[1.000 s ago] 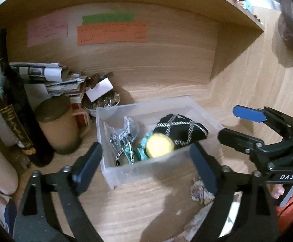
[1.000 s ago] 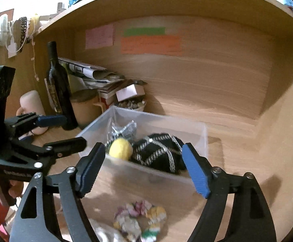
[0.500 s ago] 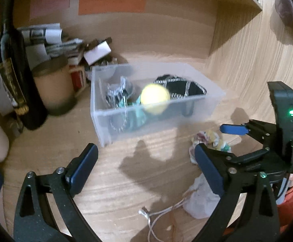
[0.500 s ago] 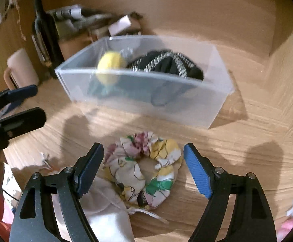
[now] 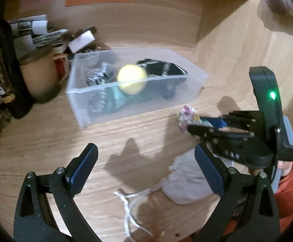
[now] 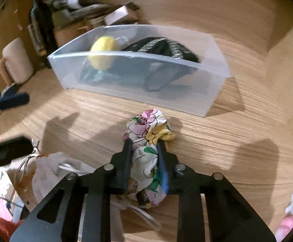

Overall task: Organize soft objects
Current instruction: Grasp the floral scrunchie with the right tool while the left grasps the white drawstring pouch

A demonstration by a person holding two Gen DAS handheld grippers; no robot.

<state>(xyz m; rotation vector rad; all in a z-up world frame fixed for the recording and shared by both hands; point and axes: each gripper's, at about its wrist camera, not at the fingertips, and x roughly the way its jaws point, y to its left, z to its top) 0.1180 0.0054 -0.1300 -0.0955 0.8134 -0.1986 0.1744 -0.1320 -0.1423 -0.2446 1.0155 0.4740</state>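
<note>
- The wooden counter [image 6: 217,137] holds everything.
- A clear plastic box [image 6: 138,84] sits on it, with a yellow ball [image 6: 103,51] and a black patterned cloth [image 6: 162,46] inside.
- A white pouch [image 5: 186,179] with strings lies near the front.
- The right gripper [image 6: 144,147] has its jaws pinching the flowery scrunchie [image 6: 146,133], just in front of the box.
- The left gripper [image 5: 144,157] has its jaws spread wide, holding nothing.

The right gripper [image 6: 143,144], held wide apart above the floral scrunchie [image 6: 146,141] half a second ago, has been lowered and closed on it, its fabric now squeezed between the pads.
</note>
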